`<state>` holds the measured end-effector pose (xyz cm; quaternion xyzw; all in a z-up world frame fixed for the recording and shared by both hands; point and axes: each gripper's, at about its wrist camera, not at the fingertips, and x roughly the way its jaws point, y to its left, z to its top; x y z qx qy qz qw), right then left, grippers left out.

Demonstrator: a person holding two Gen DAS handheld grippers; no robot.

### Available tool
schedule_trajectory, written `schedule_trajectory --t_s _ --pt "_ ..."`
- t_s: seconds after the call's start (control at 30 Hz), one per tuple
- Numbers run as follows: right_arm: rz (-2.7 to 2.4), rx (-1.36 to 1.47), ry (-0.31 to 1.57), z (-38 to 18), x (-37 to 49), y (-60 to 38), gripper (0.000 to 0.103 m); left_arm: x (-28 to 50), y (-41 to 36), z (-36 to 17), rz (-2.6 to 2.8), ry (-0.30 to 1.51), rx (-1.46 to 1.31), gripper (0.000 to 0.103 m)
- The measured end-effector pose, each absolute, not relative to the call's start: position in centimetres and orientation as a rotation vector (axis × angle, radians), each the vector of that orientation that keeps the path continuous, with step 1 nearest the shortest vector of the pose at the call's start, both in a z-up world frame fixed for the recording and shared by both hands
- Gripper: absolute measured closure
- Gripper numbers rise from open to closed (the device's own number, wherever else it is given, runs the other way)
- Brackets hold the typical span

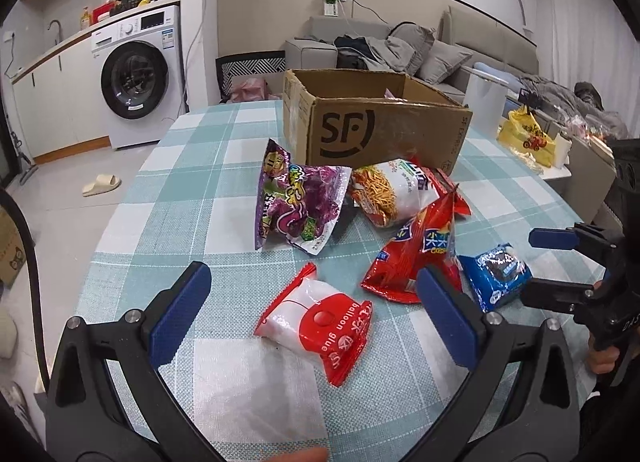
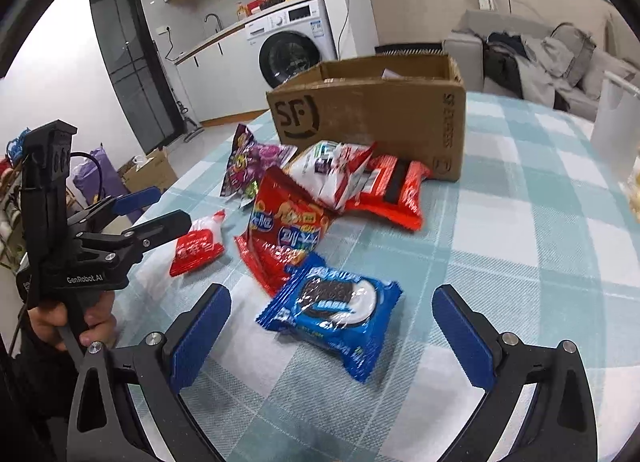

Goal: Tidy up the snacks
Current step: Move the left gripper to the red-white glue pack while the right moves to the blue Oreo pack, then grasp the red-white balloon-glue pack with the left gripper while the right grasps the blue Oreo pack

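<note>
Several snack packs lie on the checked tablecloth in front of an open cardboard box [image 1: 372,122] [image 2: 372,110]. A red-and-white pack [image 1: 320,318] [image 2: 198,244] lies between the blue pads of my open left gripper [image 1: 316,294] [image 2: 158,208]. A blue cookie pack [image 2: 336,310] [image 1: 498,276] lies flat between the pads of my open right gripper [image 2: 332,314] [image 1: 548,262]. Behind them lie a red chip bag [image 1: 416,250] [image 2: 282,238], a purple candy bag [image 1: 296,202] [image 2: 252,166], a white noodle-snack bag [image 1: 396,190] [image 2: 332,174] and a red flat pack [image 2: 394,190].
The round table [image 1: 200,150] has its edge at the left, with floor below. A white bag [image 2: 616,122] and a yellow bag [image 1: 524,138] stand on the table's right side. A washing machine [image 1: 140,74] and a sofa [image 1: 400,46] are behind. A hand [image 2: 80,322] holds the left gripper.
</note>
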<state>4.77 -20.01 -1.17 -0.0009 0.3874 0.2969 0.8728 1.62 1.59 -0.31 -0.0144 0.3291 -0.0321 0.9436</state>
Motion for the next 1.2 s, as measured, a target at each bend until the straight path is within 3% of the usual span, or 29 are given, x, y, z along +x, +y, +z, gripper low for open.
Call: schedule_trajectory --t_s 0.33,1.2 --pt "0.609 0.026 0.948 -3.2 6.4 -19.3 0.0 2.4 1.4 -1.7 -0.062 0.736 -0.019 0.001" --pt "0.441 -0.135 0.924 -3.6 7.1 -19.0 0.0 4.4 1.5 -3.3 -0.033 0.826 -0.028 0.001"
